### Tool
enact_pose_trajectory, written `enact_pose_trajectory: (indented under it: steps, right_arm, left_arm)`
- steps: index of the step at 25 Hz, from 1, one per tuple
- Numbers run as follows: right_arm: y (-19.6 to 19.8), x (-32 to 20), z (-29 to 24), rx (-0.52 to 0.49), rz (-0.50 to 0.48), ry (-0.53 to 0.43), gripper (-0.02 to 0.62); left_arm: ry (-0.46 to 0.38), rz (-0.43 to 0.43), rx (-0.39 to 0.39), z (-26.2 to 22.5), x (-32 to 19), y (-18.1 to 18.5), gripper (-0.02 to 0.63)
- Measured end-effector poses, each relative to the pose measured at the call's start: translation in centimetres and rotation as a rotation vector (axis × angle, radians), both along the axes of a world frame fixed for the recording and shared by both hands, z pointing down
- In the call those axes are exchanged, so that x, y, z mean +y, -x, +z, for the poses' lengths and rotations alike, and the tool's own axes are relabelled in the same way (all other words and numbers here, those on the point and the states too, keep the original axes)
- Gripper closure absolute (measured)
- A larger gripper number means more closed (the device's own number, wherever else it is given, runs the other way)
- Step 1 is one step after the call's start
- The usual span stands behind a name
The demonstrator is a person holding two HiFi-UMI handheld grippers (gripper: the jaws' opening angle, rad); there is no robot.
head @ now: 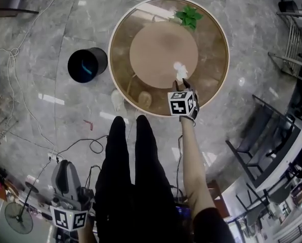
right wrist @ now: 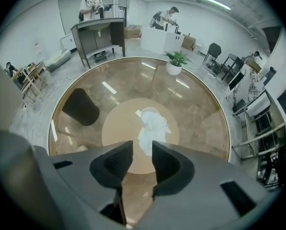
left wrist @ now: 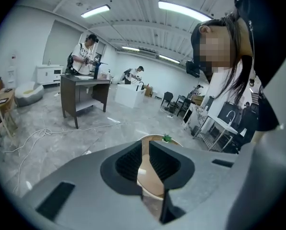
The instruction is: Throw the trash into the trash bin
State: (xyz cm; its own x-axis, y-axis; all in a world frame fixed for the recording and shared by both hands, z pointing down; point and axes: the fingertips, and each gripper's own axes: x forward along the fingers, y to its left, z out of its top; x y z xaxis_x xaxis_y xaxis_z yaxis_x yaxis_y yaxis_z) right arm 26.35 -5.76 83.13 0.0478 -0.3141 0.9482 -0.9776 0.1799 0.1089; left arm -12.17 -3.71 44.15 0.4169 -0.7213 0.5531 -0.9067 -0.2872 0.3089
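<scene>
A crumpled white piece of trash (head: 179, 69) lies on the tan middle disc of a round glass table (head: 211, 85). The black trash bin (head: 86, 65) stands on the floor to the table's left. My right gripper (head: 181, 83) points steeply down over the table, just short of the trash. In the right gripper view the trash (right wrist: 152, 126) lies just beyond the right gripper (right wrist: 142, 152), whose jaws stand open with nothing between them. My left gripper (head: 66, 184) hangs low at the lower left, away from the table. The left gripper (left wrist: 145, 162) shows only a narrow, empty gap.
A small potted plant (head: 189, 16) stands at the table's far edge. Cables (head: 19, 75) run over the marble floor at left. Metal racks and chairs (head: 272, 146) stand at right. People work at a desk (left wrist: 83, 92) in the background. The person's legs (head: 130, 176) stand below the table.
</scene>
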Motion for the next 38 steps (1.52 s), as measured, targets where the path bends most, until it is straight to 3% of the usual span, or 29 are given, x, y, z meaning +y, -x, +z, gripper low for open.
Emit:
enact_pose_trajectory:
  steps: [3, 8, 15, 26, 33, 38]
  right_arm:
    - [-0.8, -0.2, 0.4, 0.061, -0.01, 0.008, 0.583]
    - [0.1, -1.4, -2.3, 0.067, -0.025, -0.056, 0.584]
    - [5.7, -4.2, -7.3, 0.032, -0.129, -0.16, 0.584]
    - [23.0, -11.9, -10.7, -0.073, -0.475, -0.255, 0.584]
    - [35.3, -14.9, -11.2, -0.142, -0.691, -0.273, 0.584]
    - [41.9, -15.2, -11.9, -0.189, -0.776, -0.301, 0.581]
  left_arm:
    - [0.012, -0.008, -0.005, 0.6, 0.2, 0.4, 0.555]
    - [0.007, -0.045, 0.014, 0.7, -0.1, 1.4, 0.555]
    - [-0.025, -0.118, 0.037, -0.4, 0.5, 3.5, 0.557]
    - [-0.046, -0.358, 0.027, -1.4, 2.6, 11.7, 0.555]
    - [-0.032, -0.554, 0.016, -1.2, 5.1, 17.4, 0.555]
    - [-0.027, -0.637, 0.016, -0.9, 7.2, 20.5, 0.557]
